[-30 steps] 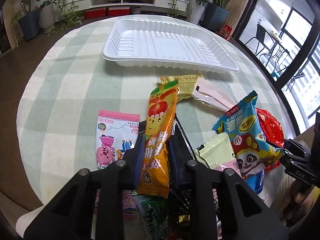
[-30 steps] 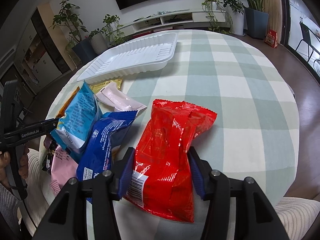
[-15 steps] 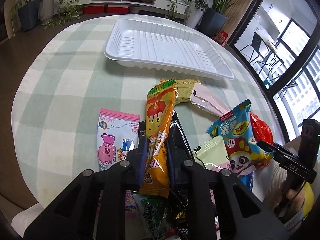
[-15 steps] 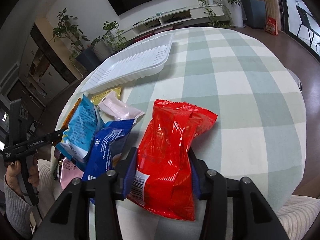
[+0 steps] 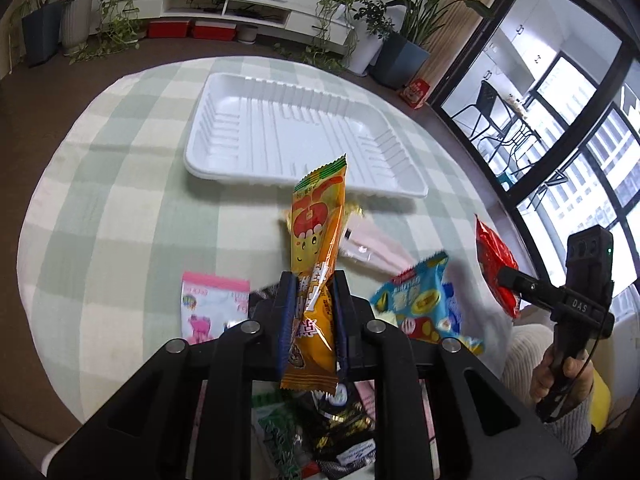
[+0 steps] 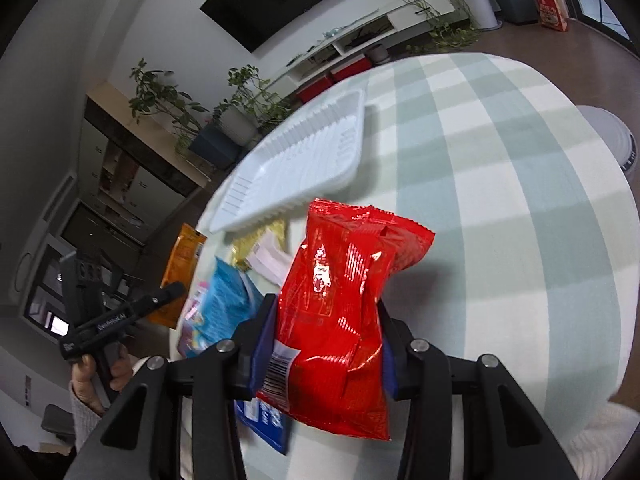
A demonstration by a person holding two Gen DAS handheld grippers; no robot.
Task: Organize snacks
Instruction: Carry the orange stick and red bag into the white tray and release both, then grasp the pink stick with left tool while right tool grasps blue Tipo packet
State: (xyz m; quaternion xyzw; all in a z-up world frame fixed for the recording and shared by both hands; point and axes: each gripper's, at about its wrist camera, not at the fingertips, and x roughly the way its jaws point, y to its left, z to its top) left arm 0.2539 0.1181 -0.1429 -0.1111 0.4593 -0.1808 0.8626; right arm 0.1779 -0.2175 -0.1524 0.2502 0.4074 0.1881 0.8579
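Left tool (image 5: 313,312) clamps long orange snack packet (image 5: 316,264), right tool (image 6: 326,344) clamps crinkly red foil bag (image 6: 340,312); loose packets clutter checked-cloth bench (image 5: 120,208) before white ribbed plastic tray (image 5: 296,136).

The orange packet (image 5: 316,280) hides part of a pink packet (image 5: 372,246), and the light blue packet (image 5: 424,304) is perhaps motion-blurred.

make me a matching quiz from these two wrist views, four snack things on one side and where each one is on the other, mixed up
Things:
1. orange snack packet
2. red snack bag
3. white tray
4. pink packet

Places:
A. bare, on the checked tablecloth beyond the snack pile
B. clamped in the right gripper
C. flat on the cloth, left of the left gripper's fingers
D. clamped in the left gripper

Pairs: 1-D, 2-B, 3-A, 4-C
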